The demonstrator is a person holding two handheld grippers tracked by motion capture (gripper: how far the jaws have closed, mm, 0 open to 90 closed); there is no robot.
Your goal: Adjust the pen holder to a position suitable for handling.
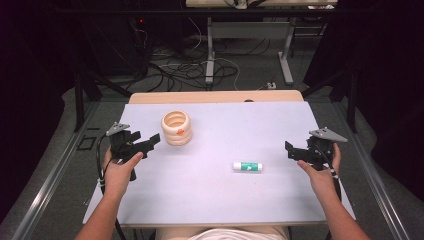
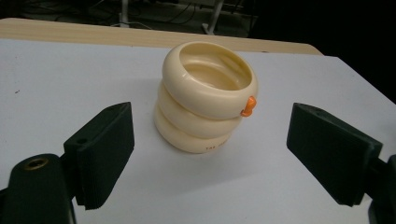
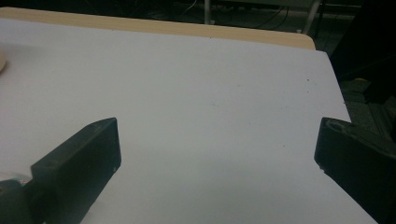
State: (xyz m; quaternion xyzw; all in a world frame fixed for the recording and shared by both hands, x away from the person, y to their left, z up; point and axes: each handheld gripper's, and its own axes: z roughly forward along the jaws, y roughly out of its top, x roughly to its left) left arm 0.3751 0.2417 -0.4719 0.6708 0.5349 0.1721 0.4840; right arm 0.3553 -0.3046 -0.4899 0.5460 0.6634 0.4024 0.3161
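Cream-coloured ribbed cup (image 1: 177, 128), built of three stacked rings, is seen standing upright on the white tabletop (image 1: 210, 190) at about ten o'clock from the table's centre. Its inside is shown from the left gripper view (image 2: 205, 95) to be hollow, with nothing lying in it. One small orange tab (image 2: 249, 106) is fixed at the rim of the top ring; faint print near the base is too small to be read.

One white tube with a green label (image 1: 247, 166) is seen lying on its side at about four o'clock from centre, well apart from the cup.

Two grippers are counted. The left gripper (image 1: 150, 142) is held at nine o'clock, its jaws spread wide and pointed at the cup, which stands just ahead of them, untouched. The right gripper (image 1: 291, 150) is held at three o'clock, jaws fully parted with nothing gripped; bare tabletop (image 3: 210, 116) is seen between them.
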